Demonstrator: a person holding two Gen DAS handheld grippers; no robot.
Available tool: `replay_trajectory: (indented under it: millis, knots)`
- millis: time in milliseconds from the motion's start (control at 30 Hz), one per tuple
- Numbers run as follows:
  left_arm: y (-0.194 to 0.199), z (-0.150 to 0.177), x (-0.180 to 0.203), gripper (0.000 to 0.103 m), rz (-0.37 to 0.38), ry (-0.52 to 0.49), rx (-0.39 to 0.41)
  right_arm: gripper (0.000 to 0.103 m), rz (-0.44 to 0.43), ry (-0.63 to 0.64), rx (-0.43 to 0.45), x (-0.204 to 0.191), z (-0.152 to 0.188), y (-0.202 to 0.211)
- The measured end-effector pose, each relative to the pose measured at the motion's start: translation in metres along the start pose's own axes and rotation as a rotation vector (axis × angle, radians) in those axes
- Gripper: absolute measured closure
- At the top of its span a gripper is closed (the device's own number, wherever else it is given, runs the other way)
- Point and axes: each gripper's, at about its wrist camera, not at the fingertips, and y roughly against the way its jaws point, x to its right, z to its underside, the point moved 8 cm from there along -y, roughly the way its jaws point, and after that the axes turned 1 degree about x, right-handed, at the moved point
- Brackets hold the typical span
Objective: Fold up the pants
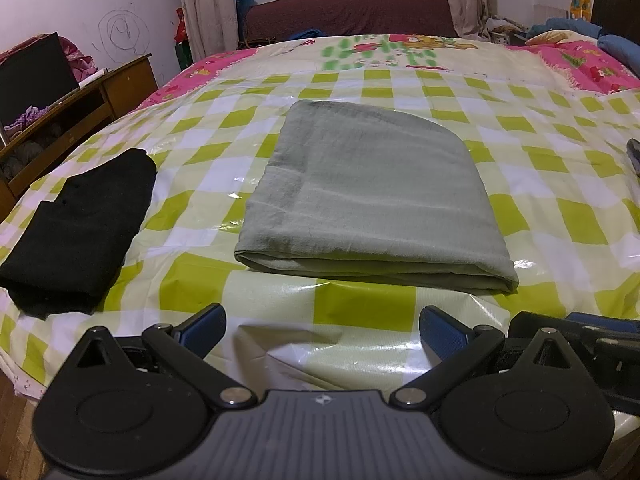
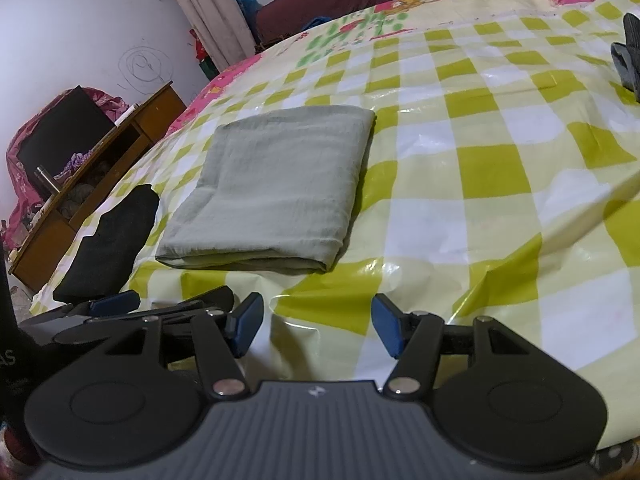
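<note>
Grey-green pants [image 1: 372,196] lie folded into a flat rectangle on the green-and-white checked plastic cover [image 1: 360,312] of a bed. In the right wrist view the same folded pants [image 2: 276,188] sit up and to the left. My left gripper [image 1: 320,332] hovers over the cover just in front of the fold's near edge, open, nothing between its blue pads. My right gripper [image 2: 318,328] stands open too, empty, to the right of the pants' near corner. The left gripper's blue fingers [image 2: 116,304] show low at the left of the right wrist view.
A folded black garment [image 1: 80,232] lies left of the pants near the bed's left edge. A wooden desk [image 1: 80,108] stands beyond that edge. A dark object [image 2: 630,56] rests on the cover at the far right. Pink bedding [image 1: 580,60] and a maroon couch [image 1: 348,12] are behind.
</note>
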Motion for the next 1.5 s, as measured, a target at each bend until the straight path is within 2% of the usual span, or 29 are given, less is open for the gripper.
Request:
replay_trajectory:
  millis: [700,1500]
  knots:
    - [0.008,-0.004,-0.002,0.000,0.032,0.032,0.046,0.042,-0.016,0.000,0.009,-0.001,-0.001,0.000]
    - [0.010,-0.006,-0.002,0.000,0.022,0.026,0.053,0.042,-0.017,0.000,0.005,-0.001,-0.001,0.000]
